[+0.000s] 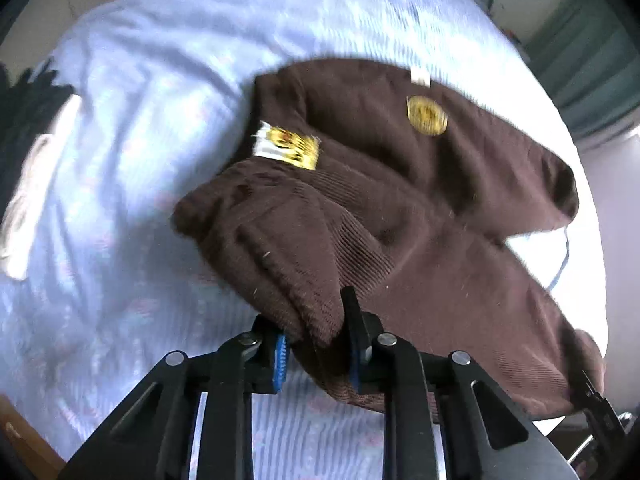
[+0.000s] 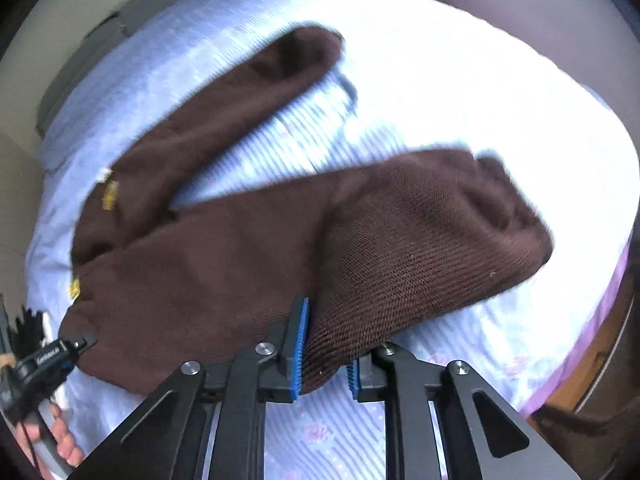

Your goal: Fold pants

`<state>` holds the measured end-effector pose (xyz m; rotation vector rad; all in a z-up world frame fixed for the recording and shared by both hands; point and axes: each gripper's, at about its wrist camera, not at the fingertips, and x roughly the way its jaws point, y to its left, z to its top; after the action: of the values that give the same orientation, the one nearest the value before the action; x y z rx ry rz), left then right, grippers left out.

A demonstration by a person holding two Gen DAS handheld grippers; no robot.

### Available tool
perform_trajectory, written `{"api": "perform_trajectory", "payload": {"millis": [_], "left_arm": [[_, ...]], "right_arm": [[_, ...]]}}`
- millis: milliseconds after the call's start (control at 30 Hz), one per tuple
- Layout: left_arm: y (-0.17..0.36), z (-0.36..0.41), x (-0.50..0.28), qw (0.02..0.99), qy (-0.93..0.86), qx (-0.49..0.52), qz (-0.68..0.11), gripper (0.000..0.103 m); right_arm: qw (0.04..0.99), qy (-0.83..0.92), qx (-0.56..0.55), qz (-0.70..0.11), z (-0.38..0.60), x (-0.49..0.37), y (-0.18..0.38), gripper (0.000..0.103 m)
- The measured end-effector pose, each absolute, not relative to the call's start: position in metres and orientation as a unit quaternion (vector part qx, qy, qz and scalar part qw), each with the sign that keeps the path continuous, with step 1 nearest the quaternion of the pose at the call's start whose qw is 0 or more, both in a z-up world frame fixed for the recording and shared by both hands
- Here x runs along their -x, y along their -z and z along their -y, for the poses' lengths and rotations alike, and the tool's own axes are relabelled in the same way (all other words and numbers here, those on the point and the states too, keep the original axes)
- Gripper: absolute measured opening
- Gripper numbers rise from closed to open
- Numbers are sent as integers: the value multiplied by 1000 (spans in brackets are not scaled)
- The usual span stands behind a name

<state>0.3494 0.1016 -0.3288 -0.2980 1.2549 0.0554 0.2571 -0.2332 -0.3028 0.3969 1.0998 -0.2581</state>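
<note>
Brown knit pants [image 1: 400,184]: on striped bed sheet [image 1: 168,80], legs splayed, long axis running away from both grippers. Left gripper [image 1: 320,354] clamped on waistband end; right gripper [image 2: 325,354] clamped on near leg's edge. Far leg [image 2: 248,92] lies beyond the held leg, nearer the right hand.

A bed [image 1: 168,80] with a pale blue striped sheet, faint pink flowers printed on it, carries everything here. Brown pants [image 1: 420,184] lie spread on the sheet, two legs splayed apart towards the far edge, with yellow tags on them. A dark fringed cloth [image 1: 28,108] sits at the bed's left edge.
</note>
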Motion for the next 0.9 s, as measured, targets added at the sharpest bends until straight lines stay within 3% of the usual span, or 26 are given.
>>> {"api": "perform_trajectory", "payload": {"millis": [267,500,700,900], "left_arm": [[271,-110,-331,816,-41,113,-566,21],[262,-110,-306,789,-67,103,-602,21],[263,-110,-301,760,-113,141,-625,21],[262,-111,-338,752,-149,169,-619,21]], "right_arm": [[834,73,-190,-512,223,-254,227,16],[827,32,-152,-540,221,-242,191,16],[814,17,-142,-563,229,-250,183,16],[809,17,-147,-569,244,-318,190,16]]}}
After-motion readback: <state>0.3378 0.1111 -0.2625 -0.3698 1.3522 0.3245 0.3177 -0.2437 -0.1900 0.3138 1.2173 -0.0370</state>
